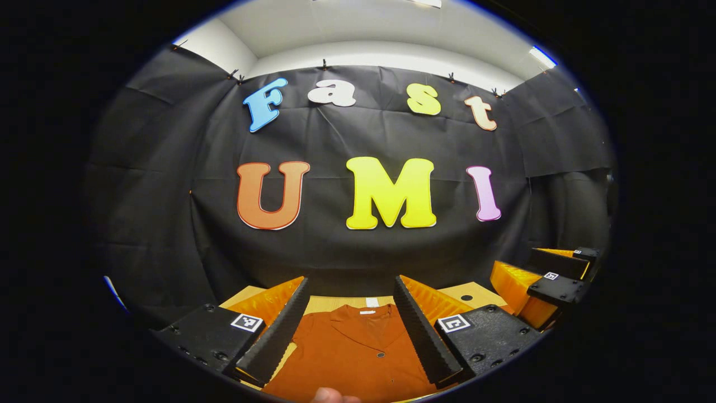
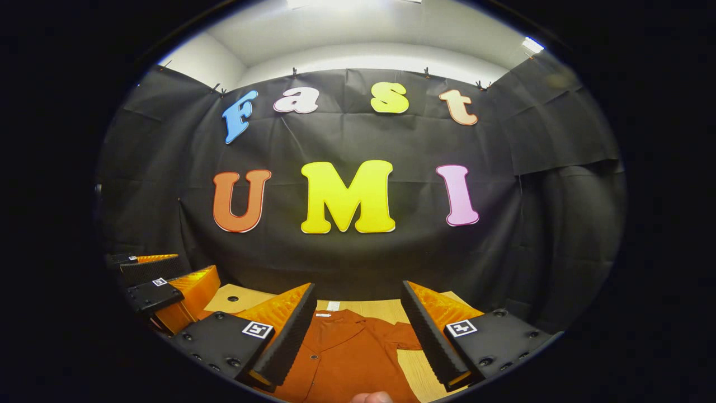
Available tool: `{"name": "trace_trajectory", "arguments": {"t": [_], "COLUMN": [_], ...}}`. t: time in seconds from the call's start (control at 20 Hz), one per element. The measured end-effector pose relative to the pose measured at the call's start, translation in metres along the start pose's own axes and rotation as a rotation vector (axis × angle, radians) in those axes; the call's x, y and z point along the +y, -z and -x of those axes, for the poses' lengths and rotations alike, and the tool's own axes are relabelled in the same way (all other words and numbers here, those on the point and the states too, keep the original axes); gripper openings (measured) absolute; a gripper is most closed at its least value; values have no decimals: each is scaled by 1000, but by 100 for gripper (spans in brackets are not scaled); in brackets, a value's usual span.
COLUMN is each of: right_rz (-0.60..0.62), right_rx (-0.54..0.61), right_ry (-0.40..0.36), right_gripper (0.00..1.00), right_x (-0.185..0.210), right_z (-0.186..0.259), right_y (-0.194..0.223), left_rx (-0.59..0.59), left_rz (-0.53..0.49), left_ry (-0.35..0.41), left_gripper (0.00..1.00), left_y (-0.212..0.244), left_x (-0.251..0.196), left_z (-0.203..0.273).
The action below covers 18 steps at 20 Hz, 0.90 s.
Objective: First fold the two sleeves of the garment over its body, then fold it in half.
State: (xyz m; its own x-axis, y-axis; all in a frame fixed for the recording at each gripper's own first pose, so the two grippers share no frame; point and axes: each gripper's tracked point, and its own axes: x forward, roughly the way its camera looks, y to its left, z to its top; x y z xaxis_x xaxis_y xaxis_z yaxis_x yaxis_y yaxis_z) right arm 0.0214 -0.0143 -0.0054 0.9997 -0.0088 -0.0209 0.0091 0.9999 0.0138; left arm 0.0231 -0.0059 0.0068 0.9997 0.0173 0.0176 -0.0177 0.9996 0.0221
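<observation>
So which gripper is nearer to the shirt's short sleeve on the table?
Right. The right gripper hangs open over the rust shirt, its short sleeve between the fingers. The left gripper hangs open over the collar, farther off.

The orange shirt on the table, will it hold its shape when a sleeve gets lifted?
Probably not. The orange shirt lies flat with soft creases, so it looks thin and floppy. A lifted sleeve would likely droop. It could also slide on the smooth wooden table.

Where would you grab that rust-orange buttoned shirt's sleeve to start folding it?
Probably the outer cuff end of the short sleeve, coming from above on the right side. The rust-orange buttoned shirt lies flat on the wooden table, sleeve spread outward, and the open right gripper hovers above it.
</observation>
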Motion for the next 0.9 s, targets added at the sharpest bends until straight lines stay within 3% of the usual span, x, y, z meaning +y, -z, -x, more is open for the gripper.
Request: {"name": "trace_trajectory", "arguments": {"t": [0.65,0.9], "right_rz": [5,44], "right_rx": [28,66], "right_ry": [11,49], "right_gripper": [96,96], "right_x": [-29,-84], "right_z": [-17,-41], "right_y": [6,24], "left_rx": [12,62], "left_rz": [-21,-35], "left_ry": [1,29], "left_gripper": [98,98], "left_y": [3,19], "left_x": [-8,-28], "left_z": [-15,-29]}}
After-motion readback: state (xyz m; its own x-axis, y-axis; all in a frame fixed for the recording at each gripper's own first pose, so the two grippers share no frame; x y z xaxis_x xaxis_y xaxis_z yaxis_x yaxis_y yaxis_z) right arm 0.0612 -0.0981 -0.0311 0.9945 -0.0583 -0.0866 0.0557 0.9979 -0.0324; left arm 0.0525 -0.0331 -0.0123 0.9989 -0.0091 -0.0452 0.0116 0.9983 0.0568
